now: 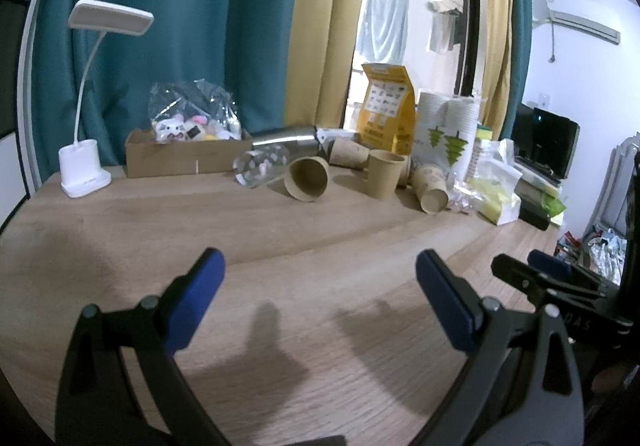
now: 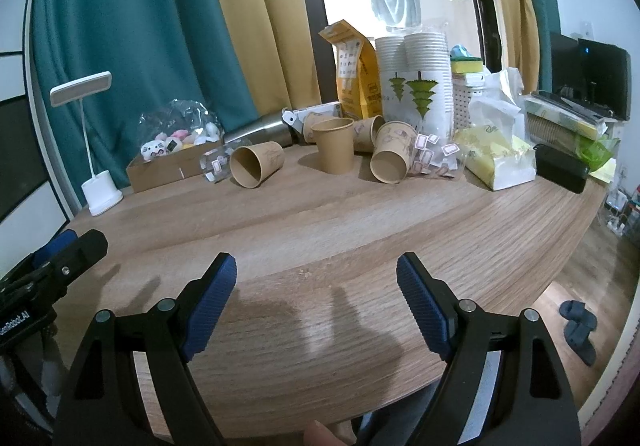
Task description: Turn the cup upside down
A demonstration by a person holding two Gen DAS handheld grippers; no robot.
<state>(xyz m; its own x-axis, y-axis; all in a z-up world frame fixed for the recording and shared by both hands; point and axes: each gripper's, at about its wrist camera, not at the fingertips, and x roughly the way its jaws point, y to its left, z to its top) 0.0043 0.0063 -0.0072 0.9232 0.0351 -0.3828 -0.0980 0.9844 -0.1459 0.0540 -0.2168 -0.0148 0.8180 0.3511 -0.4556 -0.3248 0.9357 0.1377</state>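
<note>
Several brown paper cups crowd the far side of the round wooden table [image 2: 320, 230]: going left to right, one tipped on its side [image 2: 256, 165], one upright brown paper cup [image 2: 333, 145], another tipped one [image 2: 393, 157]. Judging by the task, the upright one needs a light mid-wall grip, since thin paper buckles. The left gripper [image 1: 320, 274] and right gripper [image 2: 316, 278] both hover spread wide and empty, well short of it.
</note>
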